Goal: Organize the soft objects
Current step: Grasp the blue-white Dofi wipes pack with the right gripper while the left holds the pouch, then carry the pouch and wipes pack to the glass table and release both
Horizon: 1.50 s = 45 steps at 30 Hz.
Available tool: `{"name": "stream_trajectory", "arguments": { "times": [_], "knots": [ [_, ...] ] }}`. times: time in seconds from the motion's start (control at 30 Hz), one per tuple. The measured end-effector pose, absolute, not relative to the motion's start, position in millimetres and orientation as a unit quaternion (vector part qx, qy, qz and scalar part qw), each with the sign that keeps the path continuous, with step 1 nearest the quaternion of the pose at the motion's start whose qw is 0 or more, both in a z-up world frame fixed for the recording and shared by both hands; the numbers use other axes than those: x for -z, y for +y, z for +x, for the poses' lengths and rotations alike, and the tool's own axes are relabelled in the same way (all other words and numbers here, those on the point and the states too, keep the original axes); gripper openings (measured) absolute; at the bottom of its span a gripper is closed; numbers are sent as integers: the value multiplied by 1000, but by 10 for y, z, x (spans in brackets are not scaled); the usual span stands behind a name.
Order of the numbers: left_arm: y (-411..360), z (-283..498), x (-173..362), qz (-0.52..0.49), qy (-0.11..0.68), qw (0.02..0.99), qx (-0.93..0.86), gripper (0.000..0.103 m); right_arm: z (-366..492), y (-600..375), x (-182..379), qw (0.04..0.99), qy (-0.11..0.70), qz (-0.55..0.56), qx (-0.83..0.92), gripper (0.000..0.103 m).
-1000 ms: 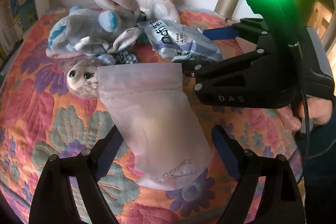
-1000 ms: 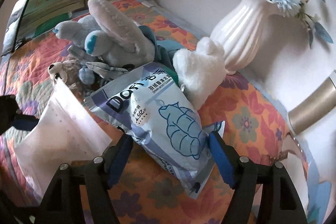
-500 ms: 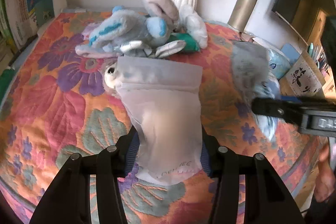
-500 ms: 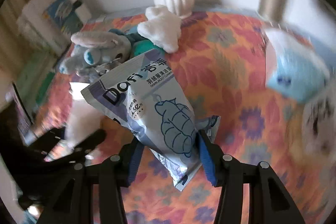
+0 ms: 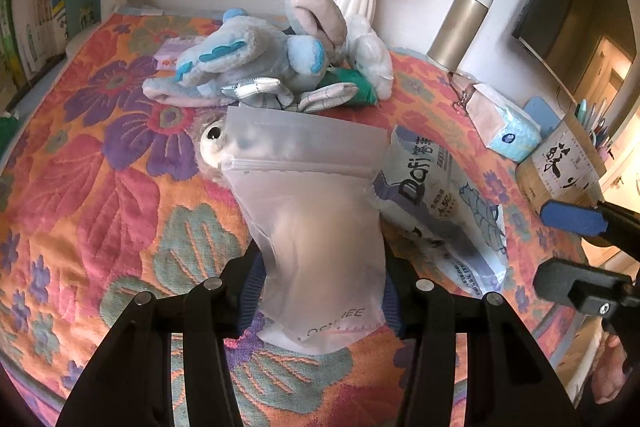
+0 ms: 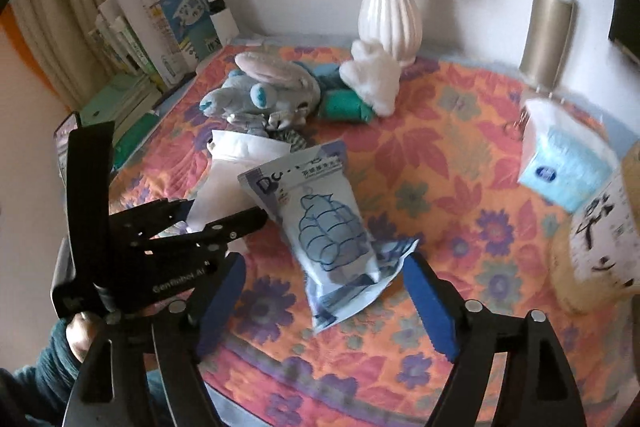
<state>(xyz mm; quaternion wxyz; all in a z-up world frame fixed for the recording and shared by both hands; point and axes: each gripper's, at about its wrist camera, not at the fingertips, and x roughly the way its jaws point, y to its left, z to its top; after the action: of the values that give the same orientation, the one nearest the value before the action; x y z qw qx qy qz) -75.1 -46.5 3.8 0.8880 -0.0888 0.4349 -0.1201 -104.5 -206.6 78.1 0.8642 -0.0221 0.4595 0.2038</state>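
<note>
My left gripper (image 5: 322, 291) is shut on a frosted white zip pouch (image 5: 312, 211), held upright above the flowered tablecloth; the pouch also shows in the right wrist view (image 6: 232, 171). A blue and white Dofi pouch (image 6: 320, 227) lies flat on the cloth, just right of the white pouch (image 5: 436, 203). My right gripper (image 6: 324, 291) is open and empty, drawn back from the Dofi pouch near the table's front edge. A pile of plush toys with a grey-blue rabbit (image 5: 256, 63) (image 6: 264, 91) lies at the back.
A white vase (image 6: 390, 15) with blue flowers and a gold flask (image 6: 550, 27) stand at the back wall. A tissue pack (image 6: 568, 163) and a pen holder (image 5: 560, 159) are on the right. Books (image 6: 160, 39) are stacked at the left.
My right gripper has let go of the Dofi pouch, which now lies on the cloth, and has pulled back open. My left gripper closed on the white pouch and lifted it.
</note>
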Motion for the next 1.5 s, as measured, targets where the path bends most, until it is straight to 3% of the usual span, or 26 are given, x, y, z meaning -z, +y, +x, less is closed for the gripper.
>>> {"name": "stream_trajectory", "arguments": {
  "times": [0.2, 0.43, 0.47, 0.5, 0.67, 1.03, 1.5],
  "knots": [
    [-393, -747, -51, -104, 435, 885, 128, 47, -882, -2064, -751, 864, 432, -75, -248, 88],
    [-370, -752, -55, -111, 436, 883, 135, 47, -542, -1860, -410, 832, 458, -123, -287, 88],
    [-371, -751, -58, -110, 436, 883, 134, 47, -508, -1862, -354, 830, 463, -120, -288, 81],
    [-377, -749, -57, -109, 436, 883, 134, 47, -495, -1873, -317, 828, 466, -116, -290, 64],
    [-410, -747, -64, -109, 435, 883, 139, 47, -571, -2061, -244, 837, 473, -73, -266, 45],
    [-703, -930, -310, -96, 395, 897, 176, 43, -980, -2704, -395, 853, 497, 45, -154, 43],
    [-1532, -1185, -789, -62, 381, 887, 252, 43, -1562, -3393, -900, 885, 443, 97, -106, 43]
  ]
}}
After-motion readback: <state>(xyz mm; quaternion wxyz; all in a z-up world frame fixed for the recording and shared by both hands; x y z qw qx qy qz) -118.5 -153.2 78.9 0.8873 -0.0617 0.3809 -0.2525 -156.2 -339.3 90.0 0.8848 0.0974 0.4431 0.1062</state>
